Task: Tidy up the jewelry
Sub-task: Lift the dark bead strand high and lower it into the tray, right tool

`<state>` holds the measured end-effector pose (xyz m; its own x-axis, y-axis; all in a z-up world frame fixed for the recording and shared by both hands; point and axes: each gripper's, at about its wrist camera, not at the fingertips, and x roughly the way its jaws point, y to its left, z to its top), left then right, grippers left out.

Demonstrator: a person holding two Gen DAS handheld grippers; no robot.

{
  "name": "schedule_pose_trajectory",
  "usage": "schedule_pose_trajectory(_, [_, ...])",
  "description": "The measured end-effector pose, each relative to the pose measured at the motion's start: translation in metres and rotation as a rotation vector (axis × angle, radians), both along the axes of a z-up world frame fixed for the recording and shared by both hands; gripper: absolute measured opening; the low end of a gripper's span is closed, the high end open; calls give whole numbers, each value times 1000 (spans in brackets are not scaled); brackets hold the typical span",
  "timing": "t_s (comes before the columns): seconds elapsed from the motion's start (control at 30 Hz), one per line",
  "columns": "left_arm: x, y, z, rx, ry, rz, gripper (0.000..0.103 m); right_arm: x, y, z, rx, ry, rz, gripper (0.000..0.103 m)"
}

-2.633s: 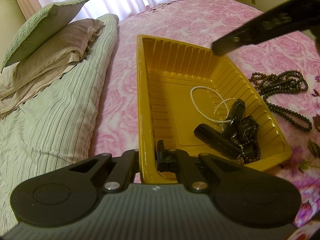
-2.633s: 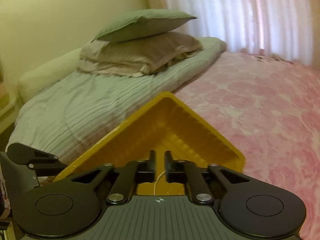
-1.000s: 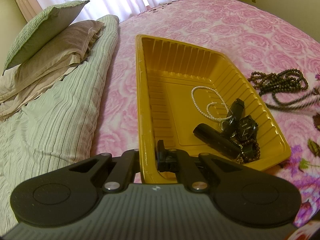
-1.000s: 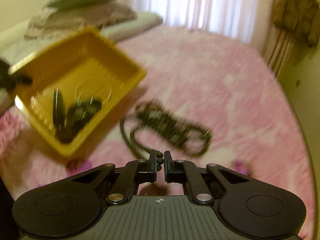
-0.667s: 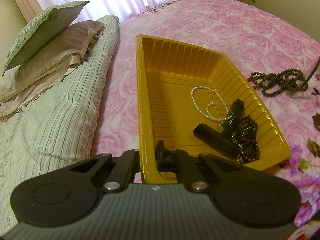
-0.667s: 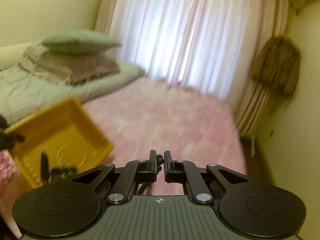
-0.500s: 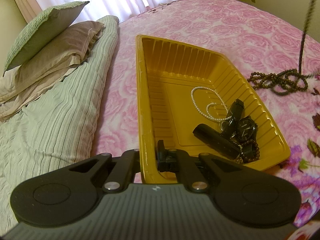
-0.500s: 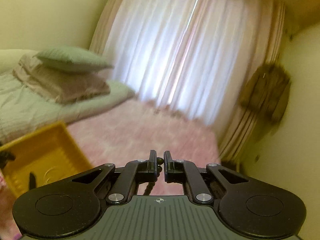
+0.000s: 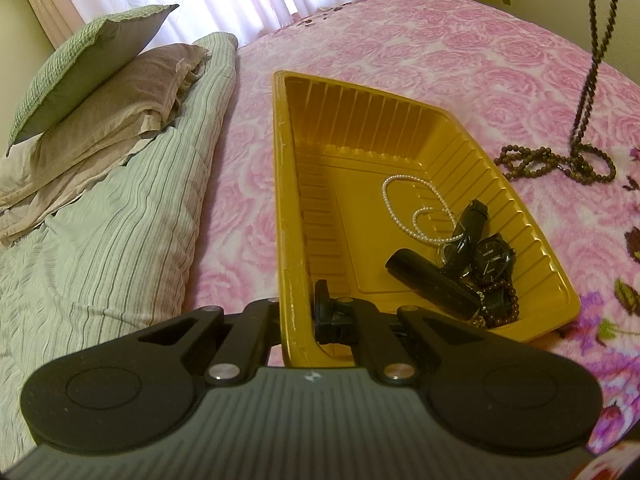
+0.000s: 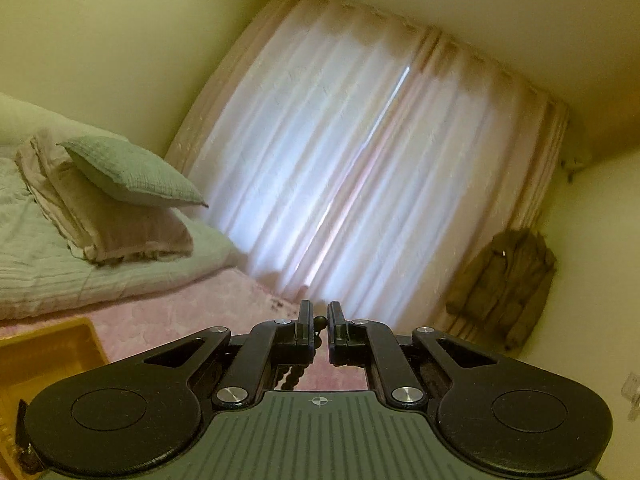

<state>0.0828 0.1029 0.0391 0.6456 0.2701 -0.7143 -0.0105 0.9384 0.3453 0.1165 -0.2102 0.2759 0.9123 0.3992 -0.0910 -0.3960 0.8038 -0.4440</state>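
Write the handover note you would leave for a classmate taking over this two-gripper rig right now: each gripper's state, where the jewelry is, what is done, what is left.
Left gripper: jaws shut on the near rim of the yellow tray, steadying it on the pink bedspread.
Right gripper: jaws shut on the dark bead necklace, raised high; its lower end lies coiled on the bedspread right of the tray.
Done: pearl strand, black watch and a black case are in the tray.
Left: carry the bead necklace over the tray, lower it in, release.
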Motion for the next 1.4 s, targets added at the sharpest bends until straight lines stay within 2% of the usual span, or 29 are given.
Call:
schedule_pose_trajectory(0.4, [0, 0, 1, -1, -1, 0, 3, 2, 40, 37, -56, -74, 84, 6])
schedule_pose_trajectory(0.67, [1, -2, 2, -2, -2, -2, 3, 1, 80, 53, -72, -77, 183, 6])
schedule_pose_trajectory(1.0, [3, 1, 2, -11, -4, -4, 3, 14, 148, 36, -162, -58, 284, 6])
schedule_pose_trajectory(1.17, [3, 2, 1, -15, -7, -4, 3, 20, 175, 11, -249, -20, 346, 6])
schedule_pose_trajectory(1.4, [3, 4, -1, -22, -8, 1, 3, 21, 210, -25, -315, 67, 425, 6])
